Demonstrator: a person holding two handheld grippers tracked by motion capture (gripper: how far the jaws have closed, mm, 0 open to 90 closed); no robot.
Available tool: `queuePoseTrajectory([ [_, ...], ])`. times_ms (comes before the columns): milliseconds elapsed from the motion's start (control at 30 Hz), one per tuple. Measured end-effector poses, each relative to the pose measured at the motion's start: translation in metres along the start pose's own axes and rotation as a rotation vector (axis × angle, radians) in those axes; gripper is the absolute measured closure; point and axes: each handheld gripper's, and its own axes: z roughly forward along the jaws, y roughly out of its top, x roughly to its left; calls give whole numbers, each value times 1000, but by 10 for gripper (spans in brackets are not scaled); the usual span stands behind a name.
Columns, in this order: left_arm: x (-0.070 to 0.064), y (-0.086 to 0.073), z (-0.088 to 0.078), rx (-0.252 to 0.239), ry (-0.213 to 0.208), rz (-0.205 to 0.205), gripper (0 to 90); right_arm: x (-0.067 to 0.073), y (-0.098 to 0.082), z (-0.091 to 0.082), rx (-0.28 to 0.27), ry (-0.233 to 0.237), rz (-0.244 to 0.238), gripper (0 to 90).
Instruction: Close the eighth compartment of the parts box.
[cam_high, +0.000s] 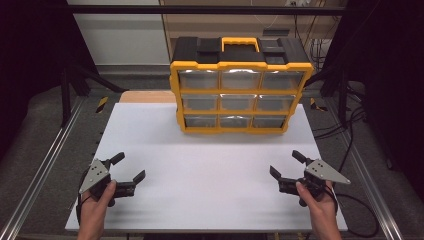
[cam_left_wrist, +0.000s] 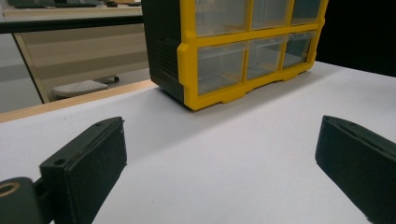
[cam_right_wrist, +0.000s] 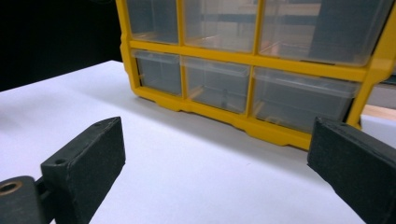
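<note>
We hold a hand-held gripper in each hand at the near edge of the white worktop (cam_high: 210, 165), and the thing we are facing is the yellow-and-black drawer cabinet (cam_high: 240, 90) standing upright at the far middle of the worktop, its three rows of clear drawers turned toward us. Its long axis runs left to right, so it lies straight ahead and inward from both hands: far and to the right of the left hand-held gripper (cam_high: 129, 167), far and to the left of the right hand-held gripper (cam_high: 285, 164). Both sit well apart from it, and we judge neither clearly nearer, though the cabinet stands slightly right of centre. In the left gripper view the cabinet's near left corner (cam_left_wrist: 191, 93) shows ahead; in the right gripper view the bottom row of drawers (cam_right_wrist: 243, 88) faces us. Both pairs of jaws are spread wide, gripping nothing, touching nothing.
</note>
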Motion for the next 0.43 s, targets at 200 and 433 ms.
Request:
queuePoseTrajectory([
  [200,-2,-1,3,8,-12,0,20,5,-9,6,5,33,18,53],
  [433,-6,-3,8,21,-23,7,19,11,-16,15,31,89,14,66],
])
